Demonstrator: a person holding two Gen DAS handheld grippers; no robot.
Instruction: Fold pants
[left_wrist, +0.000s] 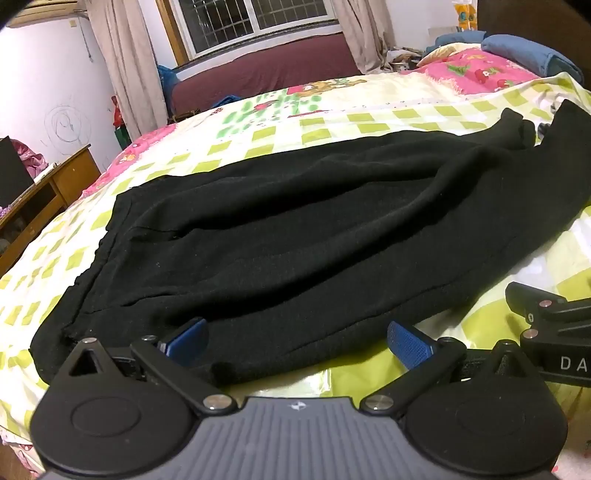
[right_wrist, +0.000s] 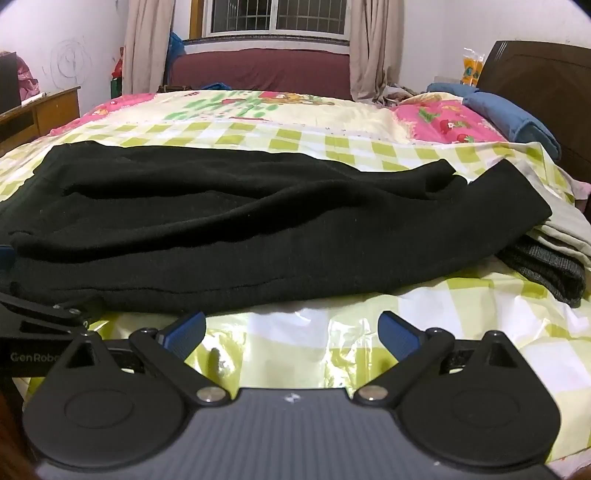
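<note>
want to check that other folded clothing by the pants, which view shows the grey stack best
The right wrist view: the grey folded stack lies in plain sight at the far end of the black pants. The left wrist view does not show it.

A home bedroom. A bed (right_wrist: 295, 136) with a green-checked, cartoon-printed cover fills the middle; a dark wooden headboard (right_wrist: 535, 92) stands at 2 o'clock beside folded blue bedding (right_wrist: 513, 114). At 12 o'clock, beige curtains (right_wrist: 147, 44) frame a barred window (right_wrist: 277, 18). A wooden cabinet (right_wrist: 44, 110) sits at 10 o'clock against a scribbled wall (right_wrist: 70, 59).
</note>
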